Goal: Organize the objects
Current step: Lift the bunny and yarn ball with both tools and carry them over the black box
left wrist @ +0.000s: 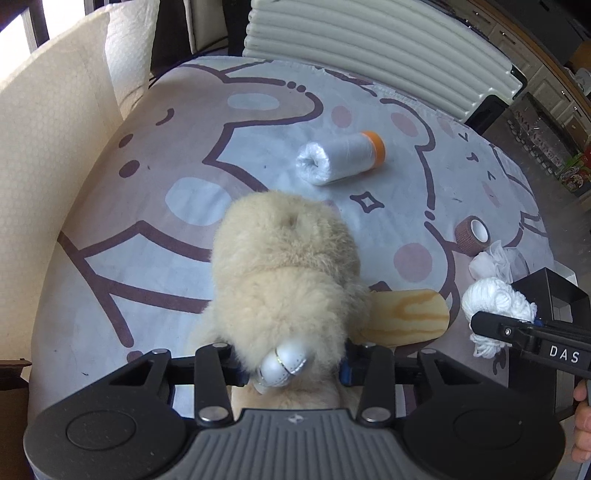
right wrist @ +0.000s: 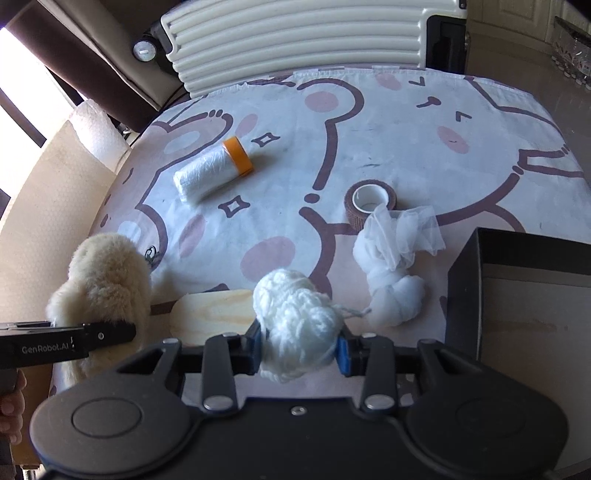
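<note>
Grippers at work over a cartoon-print cloth point(right wrist: 388, 122) spread on the counter: the left gripper point(left wrist: 288, 360) has its fingers clamped on a cream plush toy point(left wrist: 284, 266), whose fluffy body stands up and away from the jaws, a small silver bell-like ball point(left wrist: 282, 367) showing at its base. The right gripper point(right wrist: 299, 350) has its fingers closed on a ball of white yarn point(right wrist: 295, 317), a loose strand trailing off toward the right.

A black box point(right wrist: 517, 291) with an open top sits at the right edge of the counter, just beside the right gripper and to its front right; the left gripper and its toy are on the far side from it, with the right gripper between. If the box is the collecting place, as seems likely, the yarn has only a short swing rightward to go, and the right hand is plainly the nearer one.

Left lying on the cloth: a wooden paddle point(right wrist: 218, 312) between the two grippers, a knotted bundle of white gauze point(right wrist: 395, 266) touching a roll of brown bandage tape point(right wrist: 371, 201), and farther back a white film roll with an orange end point(right wrist: 212, 170), its long axis running diagonally. A ribbed cream suitcase point(right wrist: 295, 33) stands beyond the counter.
</note>
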The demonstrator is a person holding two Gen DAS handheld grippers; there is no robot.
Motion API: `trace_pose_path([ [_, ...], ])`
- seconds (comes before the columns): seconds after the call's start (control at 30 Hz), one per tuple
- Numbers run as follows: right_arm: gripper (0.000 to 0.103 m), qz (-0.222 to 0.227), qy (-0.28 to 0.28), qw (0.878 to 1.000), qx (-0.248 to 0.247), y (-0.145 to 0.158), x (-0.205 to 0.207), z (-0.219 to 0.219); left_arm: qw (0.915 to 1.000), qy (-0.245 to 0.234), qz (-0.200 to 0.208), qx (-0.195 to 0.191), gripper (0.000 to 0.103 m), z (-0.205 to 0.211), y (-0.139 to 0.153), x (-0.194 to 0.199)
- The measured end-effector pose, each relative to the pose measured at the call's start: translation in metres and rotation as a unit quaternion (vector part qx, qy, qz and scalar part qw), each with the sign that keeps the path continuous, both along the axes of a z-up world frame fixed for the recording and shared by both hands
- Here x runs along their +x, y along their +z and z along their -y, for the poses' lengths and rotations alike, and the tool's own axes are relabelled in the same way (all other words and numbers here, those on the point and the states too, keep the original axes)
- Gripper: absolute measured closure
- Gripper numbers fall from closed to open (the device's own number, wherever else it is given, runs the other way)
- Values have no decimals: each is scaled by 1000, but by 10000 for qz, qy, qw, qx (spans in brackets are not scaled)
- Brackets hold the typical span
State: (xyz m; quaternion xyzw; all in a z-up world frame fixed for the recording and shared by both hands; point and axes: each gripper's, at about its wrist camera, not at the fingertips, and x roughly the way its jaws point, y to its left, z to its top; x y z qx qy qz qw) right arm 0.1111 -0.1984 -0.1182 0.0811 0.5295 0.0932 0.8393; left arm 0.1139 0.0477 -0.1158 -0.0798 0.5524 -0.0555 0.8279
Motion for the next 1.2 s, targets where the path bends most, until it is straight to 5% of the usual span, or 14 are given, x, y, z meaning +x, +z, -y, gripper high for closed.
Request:
trace_pose_path([
  [0.67, 65, 961, -8, 9954, -27, 75, -42, -6, 9938, -67, 1069, 294, 60, 22, 81, -42],
  [1.2, 65, 1423, -204, 9887, -418, 107, -64, -1, 9880, 12, 1469, 484, 60, 31, 109, -58],
])
